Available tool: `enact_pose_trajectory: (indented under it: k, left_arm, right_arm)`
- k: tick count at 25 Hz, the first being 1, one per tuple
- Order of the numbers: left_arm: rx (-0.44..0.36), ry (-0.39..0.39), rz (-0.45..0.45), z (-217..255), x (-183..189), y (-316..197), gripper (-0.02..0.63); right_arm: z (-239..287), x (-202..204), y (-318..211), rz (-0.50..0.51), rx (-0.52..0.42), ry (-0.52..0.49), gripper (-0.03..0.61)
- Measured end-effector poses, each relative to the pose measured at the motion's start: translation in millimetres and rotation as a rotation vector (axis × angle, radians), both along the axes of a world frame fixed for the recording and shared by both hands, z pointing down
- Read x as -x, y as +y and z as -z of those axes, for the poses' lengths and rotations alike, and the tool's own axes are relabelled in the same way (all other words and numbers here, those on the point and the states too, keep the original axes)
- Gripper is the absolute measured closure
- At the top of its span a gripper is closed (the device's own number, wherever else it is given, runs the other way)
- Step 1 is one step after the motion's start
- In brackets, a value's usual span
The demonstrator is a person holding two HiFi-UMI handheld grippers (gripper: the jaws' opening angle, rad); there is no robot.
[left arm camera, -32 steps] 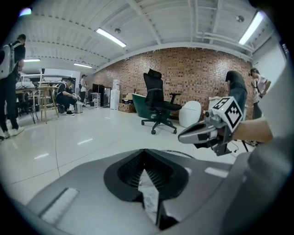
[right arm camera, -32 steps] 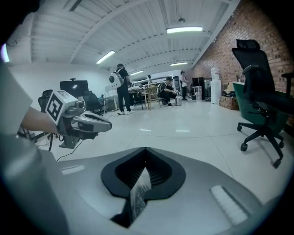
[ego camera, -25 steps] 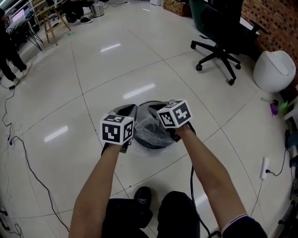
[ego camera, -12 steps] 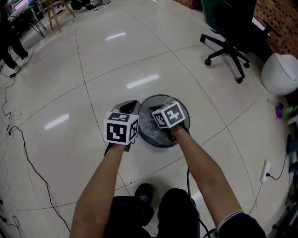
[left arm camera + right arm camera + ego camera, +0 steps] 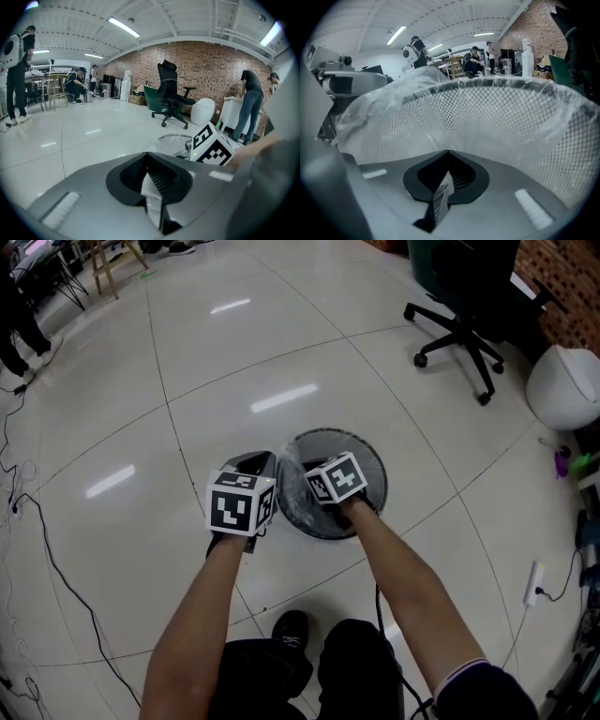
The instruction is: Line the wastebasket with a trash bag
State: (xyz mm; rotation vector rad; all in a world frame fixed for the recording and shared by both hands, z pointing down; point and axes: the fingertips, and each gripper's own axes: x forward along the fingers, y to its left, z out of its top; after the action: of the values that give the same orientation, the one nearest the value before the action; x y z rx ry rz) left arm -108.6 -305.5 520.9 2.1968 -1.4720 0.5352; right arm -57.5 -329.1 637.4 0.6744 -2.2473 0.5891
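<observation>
Bright, even indoor light from ceiling tube lamps [image 5: 123, 26]. The glossy tiled floor [image 5: 187, 381] throws back white streaks of glare; shadows on it are weak and soft. The head view bows the tile joints toward the edges. Both gripper views: strong fisheye, black corners, roof beams curved. My grey fingers [image 5: 93, 187], close to the lens, soft and unfocused. Forearm [image 5: 262, 143] at the left gripper view's right edge smeared. Trash bag [image 5: 393, 108] film hazy with a milky sheen; wastebasket [image 5: 487, 117] mesh fairly sharp.
</observation>
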Motion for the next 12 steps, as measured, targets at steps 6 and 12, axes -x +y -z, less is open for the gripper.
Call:
enact_pose_trajectory:
  k: [6,12]
  left_arm:
    - [0.05,0.008,-0.041,-16.3,-4.9,4.4,0.601]
    - [0.072,0.014,-0.025,-26.0,1.8,6.2,0.601]
  right_arm:
    - [-16.6,0.9,2.2,-0.002,0.021,0.022,0.577]
    - [-23.8,-0.4,-2.1,-0.009,0.027,0.024,0.577]
